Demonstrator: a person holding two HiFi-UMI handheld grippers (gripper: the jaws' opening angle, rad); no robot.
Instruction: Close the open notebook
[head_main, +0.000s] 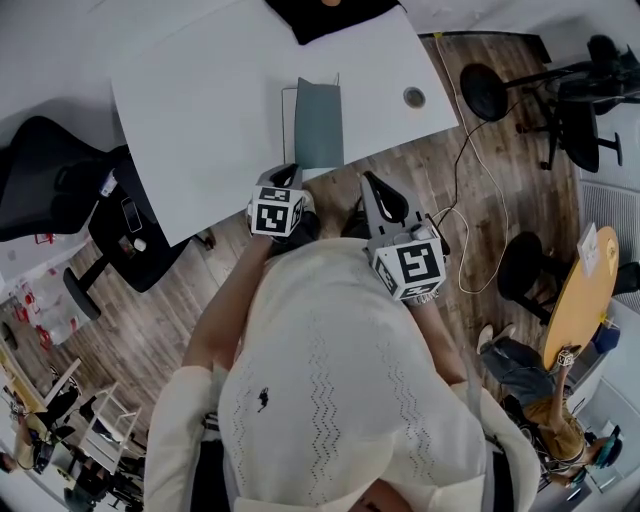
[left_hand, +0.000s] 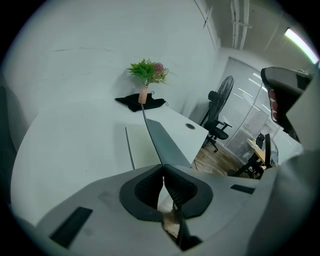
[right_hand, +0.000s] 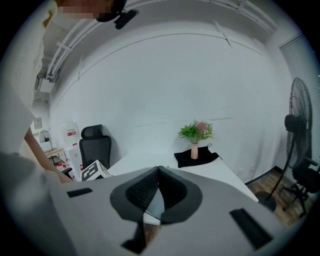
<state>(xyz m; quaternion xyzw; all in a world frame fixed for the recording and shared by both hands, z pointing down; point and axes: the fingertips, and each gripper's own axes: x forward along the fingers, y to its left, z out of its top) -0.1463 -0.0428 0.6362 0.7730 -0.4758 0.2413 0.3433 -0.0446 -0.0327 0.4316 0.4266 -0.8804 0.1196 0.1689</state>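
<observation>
Left gripper (head_main: 288, 173) and right gripper (head_main: 376, 182), jaws together, near half-open notebook (head_main: 319, 125)

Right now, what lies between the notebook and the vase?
Past the notebook there is only bare table, then the black cloth on which the vase stands. The left gripper view shows it.

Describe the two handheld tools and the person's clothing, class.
The left tool and right tool match: grey moulded bodies and black ribbed pads, each carrying a white cube with black square markers. The person wears a cream knitted top.
</observation>
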